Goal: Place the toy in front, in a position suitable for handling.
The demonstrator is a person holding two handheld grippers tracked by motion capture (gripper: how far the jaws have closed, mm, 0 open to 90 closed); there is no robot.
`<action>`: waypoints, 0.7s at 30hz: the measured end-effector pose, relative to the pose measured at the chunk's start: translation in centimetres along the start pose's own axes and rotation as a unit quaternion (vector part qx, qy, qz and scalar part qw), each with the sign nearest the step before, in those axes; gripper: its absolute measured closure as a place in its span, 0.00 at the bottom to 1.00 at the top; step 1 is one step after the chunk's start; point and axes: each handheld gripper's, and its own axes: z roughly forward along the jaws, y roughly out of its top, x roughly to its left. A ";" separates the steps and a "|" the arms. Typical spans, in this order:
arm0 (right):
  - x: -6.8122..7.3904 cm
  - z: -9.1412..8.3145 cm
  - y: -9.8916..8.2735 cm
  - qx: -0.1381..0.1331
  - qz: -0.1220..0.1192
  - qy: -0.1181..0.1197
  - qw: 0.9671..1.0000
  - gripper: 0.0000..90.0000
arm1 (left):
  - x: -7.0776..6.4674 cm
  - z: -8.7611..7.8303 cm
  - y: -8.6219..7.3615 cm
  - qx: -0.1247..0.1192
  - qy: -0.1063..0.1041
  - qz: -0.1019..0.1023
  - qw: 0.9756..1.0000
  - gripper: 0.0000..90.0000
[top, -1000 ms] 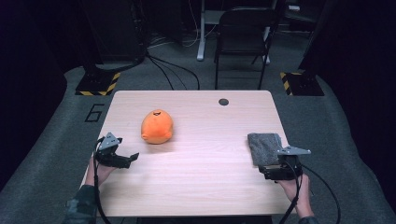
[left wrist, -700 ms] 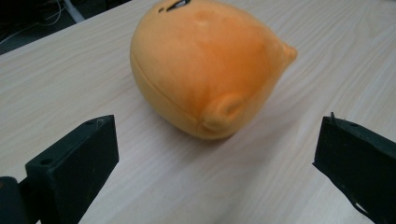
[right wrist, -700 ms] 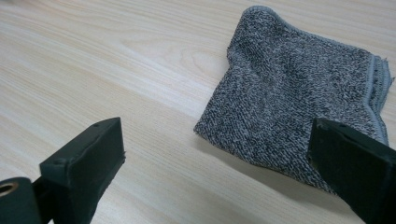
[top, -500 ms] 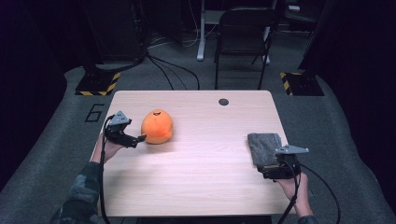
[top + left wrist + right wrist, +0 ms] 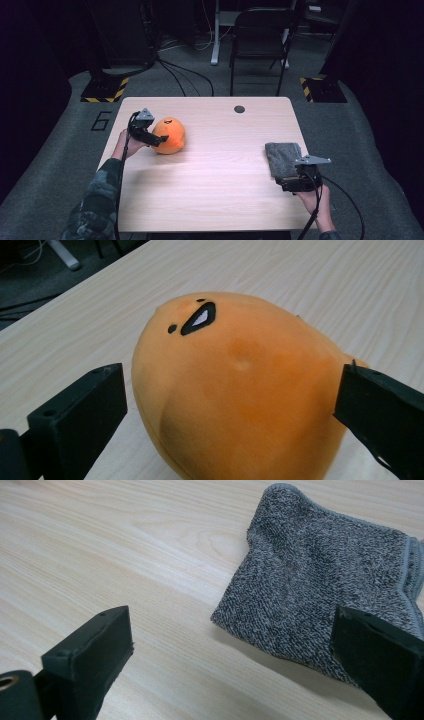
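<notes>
An orange plush toy (image 5: 169,135) with a small black mouth lies on the left part of the wooden table (image 5: 215,200). My left gripper (image 5: 150,137) is at its left side and open. In the left gripper view the plush (image 5: 240,390) sits between the two black jaws of the left gripper (image 5: 227,385), which stand apart on either side of it. A folded grey cloth (image 5: 283,158) lies at the right. My right gripper (image 5: 290,182) hovers open just near of it. In the right gripper view the cloth (image 5: 320,595) reaches in front of the right jaw of the right gripper (image 5: 230,620).
A small dark round grommet (image 5: 239,109) sits near the table's far edge. A black chair (image 5: 260,40) stands behind the table. Cables and yellow-black striped stand bases (image 5: 105,90) lie on the grey floor, which bears a painted 6 (image 5: 102,121).
My left gripper has moved from the table's near left forward and rightward to the orange plush, and its jaws now flank it. The right gripper and cloth have stayed put.
</notes>
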 end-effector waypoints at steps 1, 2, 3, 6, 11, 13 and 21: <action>0.0 0.0 0.0 0.000 0.000 0.000 1.000 0.04 | 0.0 0.2 0.0 0.005 -0.006 0.002 1.000 0.01; 0.0 0.0 0.0 -0.001 0.001 0.000 1.000 0.04 | 0.0 0.5 0.0 0.008 -0.007 0.003 1.000 0.02; 0.0 0.0 0.0 -0.001 0.001 0.000 1.000 0.04 | 0.0 0.7 -0.1 0.011 -0.009 0.003 1.000 0.02; 0.0 0.1 0.0 0.001 -0.001 0.001 1.000 0.04 | 0.2 1.2 -0.4 0.020 -0.026 0.000 0.999 0.09; 0.0 0.2 0.0 0.004 0.003 0.001 1.000 0.04 | 0.2 2.1 -0.8 0.038 -0.034 0.009 0.999 0.18; 0.0 0.3 0.0 0.006 0.000 0.002 1.000 0.04 | 0.3 2.4 -1.0 0.046 -0.031 0.010 0.998 0.28; 0.1 0.6 0.0 0.010 -0.002 0.007 1.000 0.04 | 0.5 2.3 -1.8 0.036 -0.020 -0.011 0.999 0.61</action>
